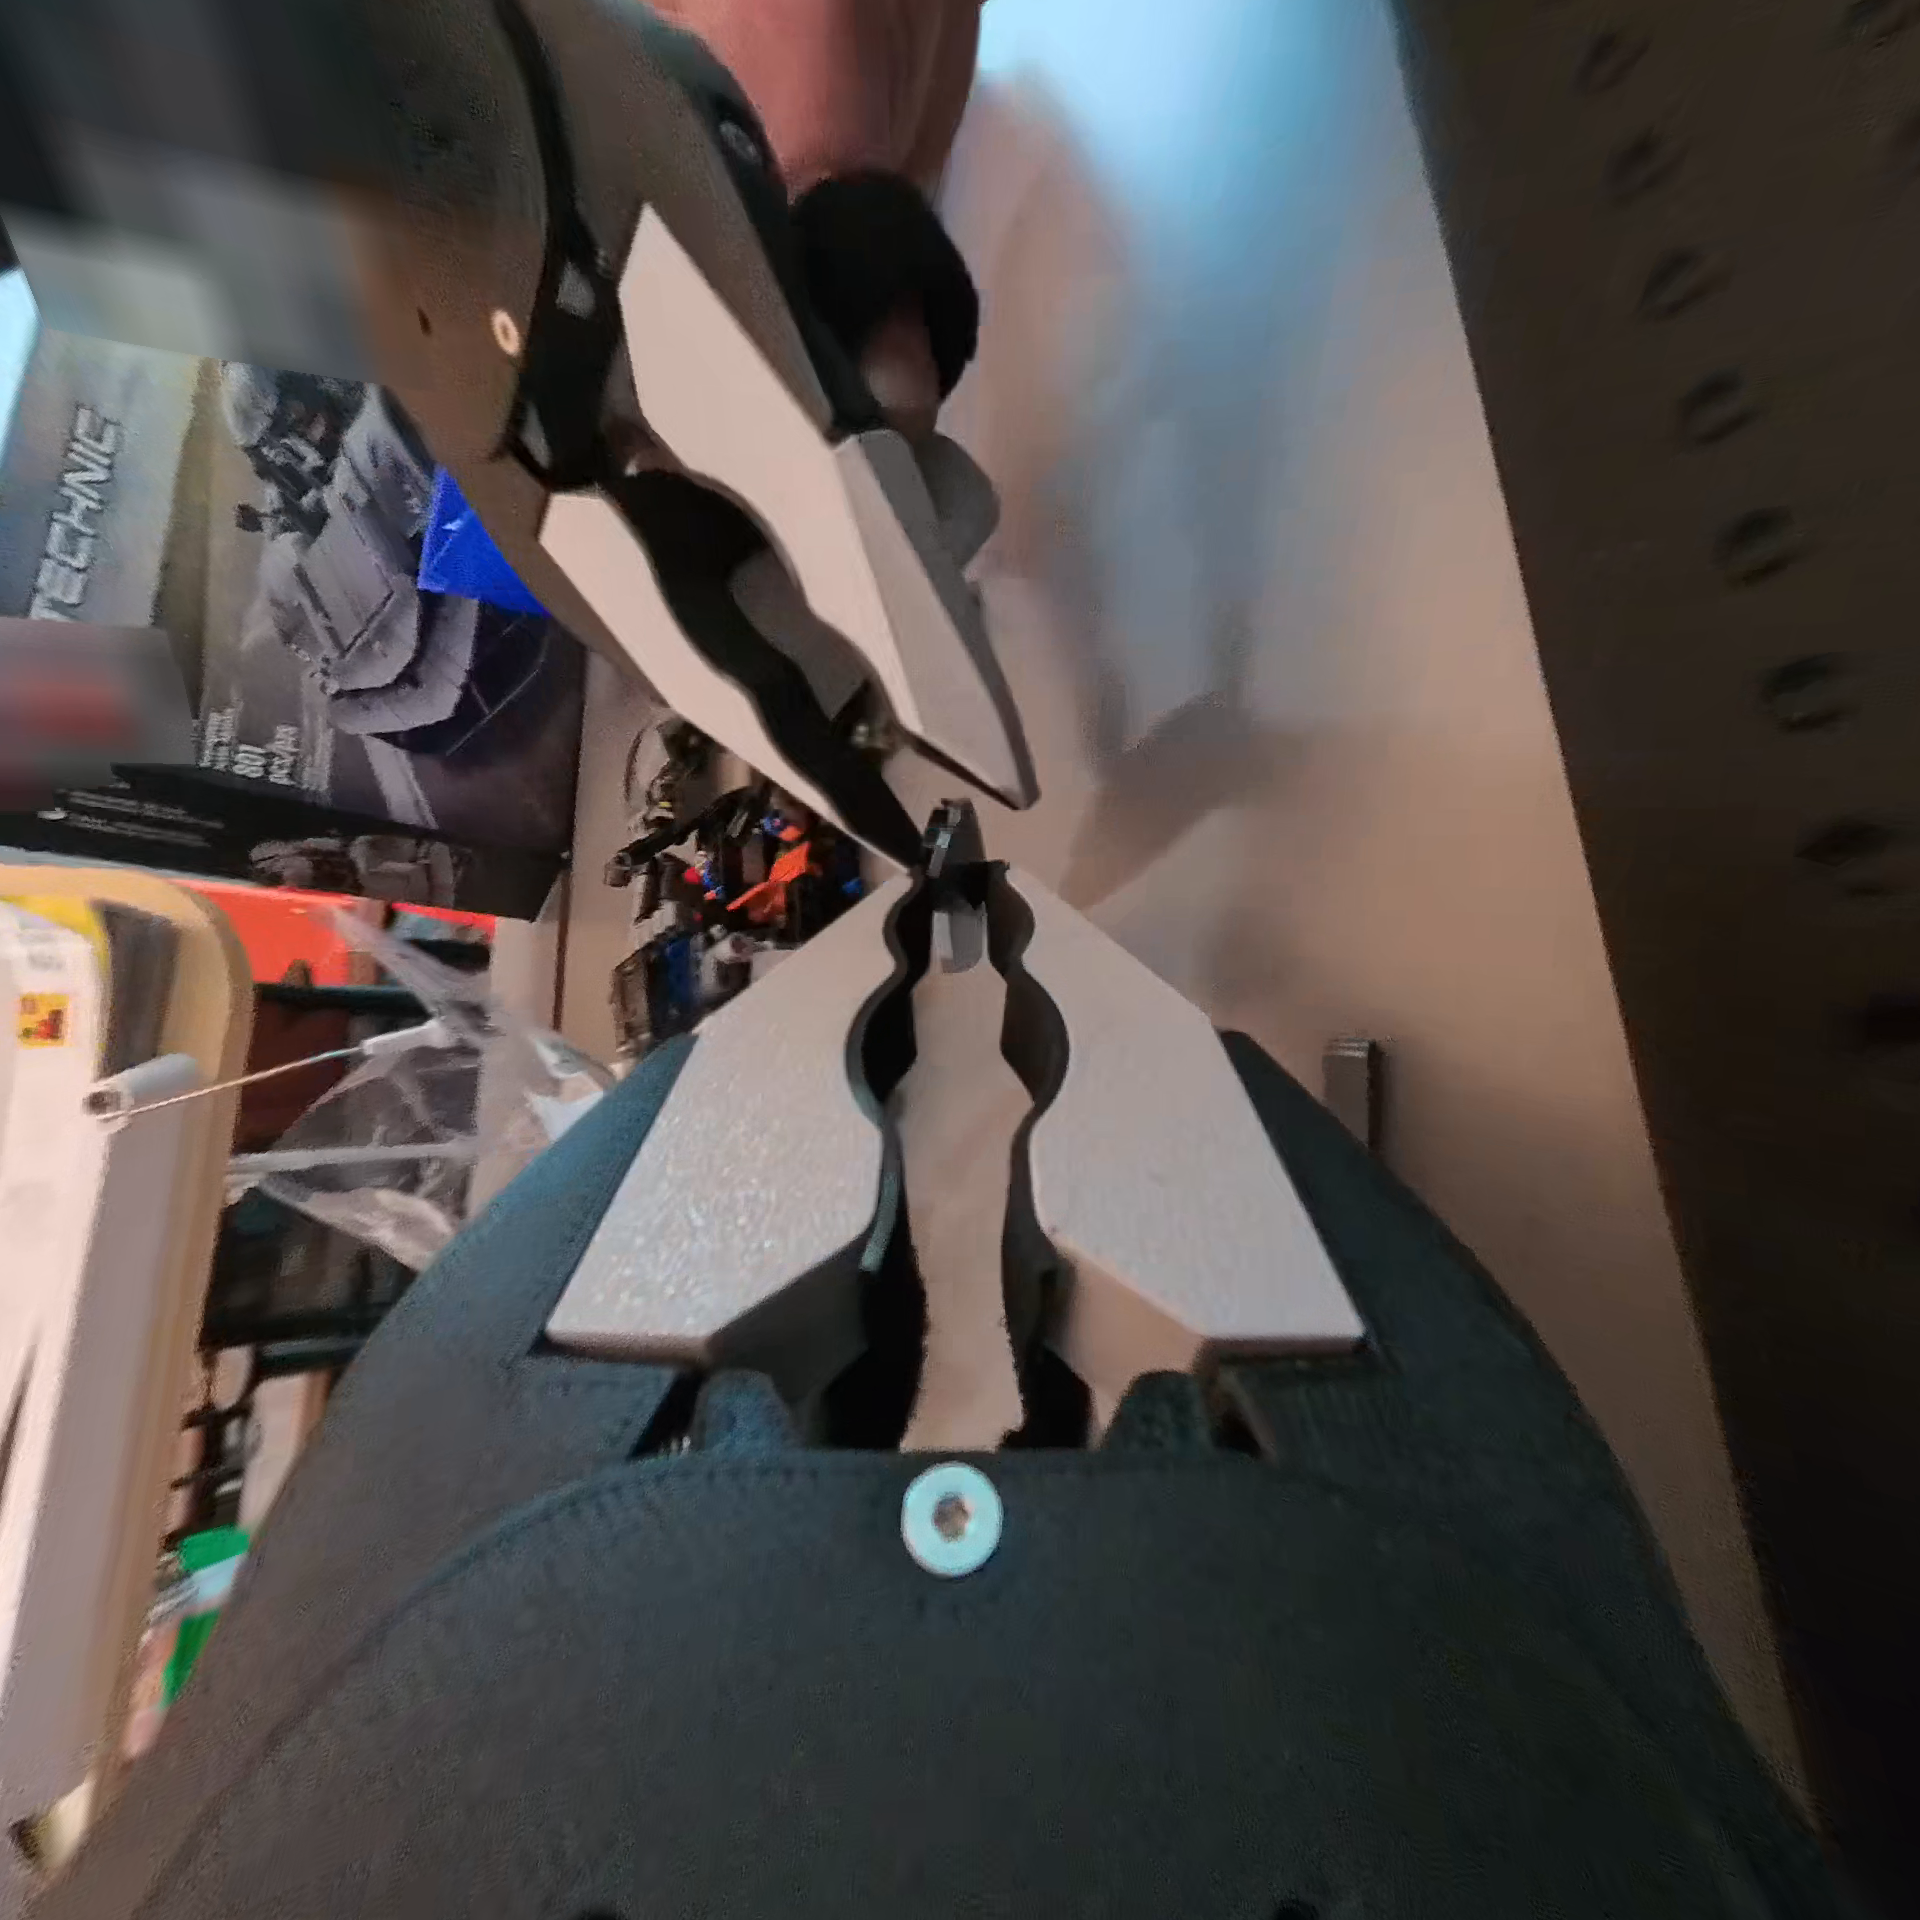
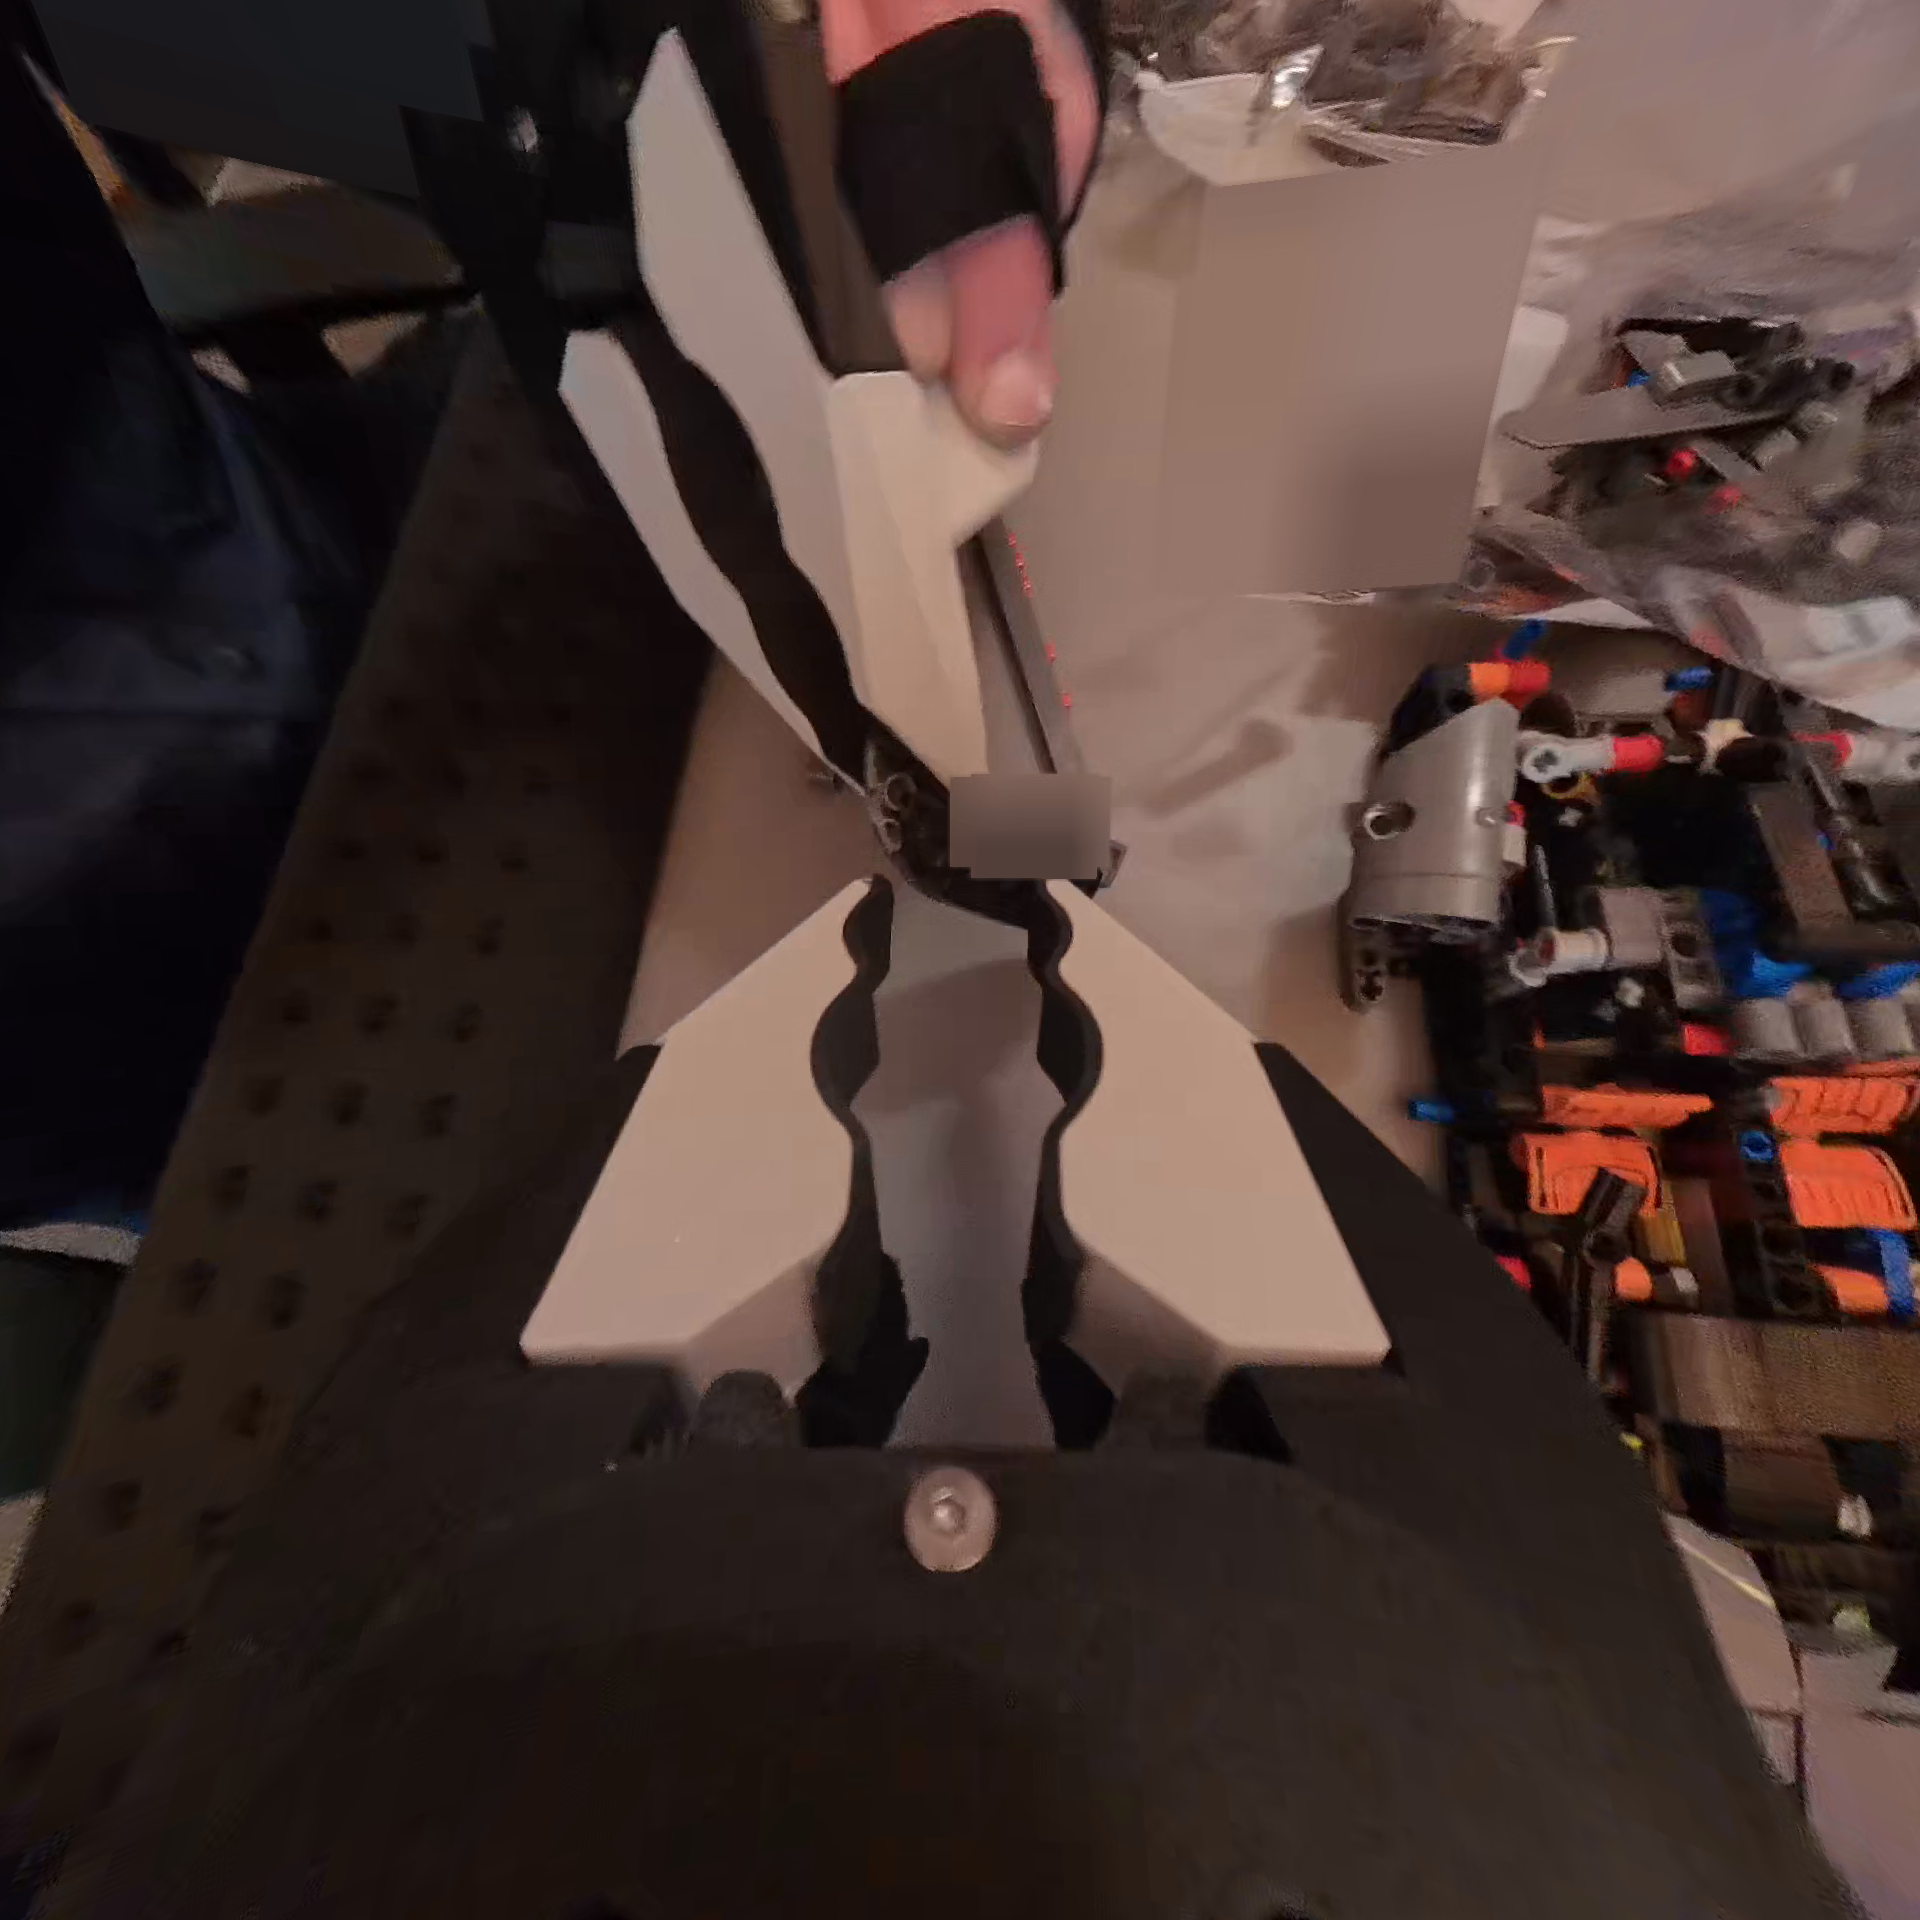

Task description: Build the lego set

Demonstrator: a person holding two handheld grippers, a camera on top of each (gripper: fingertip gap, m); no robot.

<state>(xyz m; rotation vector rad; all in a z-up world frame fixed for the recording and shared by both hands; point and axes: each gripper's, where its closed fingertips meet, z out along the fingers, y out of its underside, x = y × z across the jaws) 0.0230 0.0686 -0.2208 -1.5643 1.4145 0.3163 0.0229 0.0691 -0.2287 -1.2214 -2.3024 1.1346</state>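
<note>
My left gripper (image 1: 951,883) is shut on a small, thin dark grey lego piece (image 1: 958,925) and holds it in the air above the tan table. In the right wrist view, the left gripper (image 2: 896,805) comes in from above with the dark piece (image 2: 925,857) at its tips; a blurred patch covers part of it. My right gripper (image 2: 961,899) meets it tip to tip, jaws spread on either side of the piece. In the left wrist view the right gripper (image 1: 966,826) shows a sliver of gap between its upper fingertip (image 1: 1013,790) and the piece.
The partly built black, orange and blue lego model (image 2: 1662,1039) lies at the right, with a grey curved part (image 2: 1444,831) at its near end. Plastic bags of parts (image 2: 1714,468) lie behind it. The set's box (image 1: 312,623) is at the left. A dark perforated board (image 2: 312,1039) borders the table. Left and right tips are no more than a few centimetres apart.
</note>
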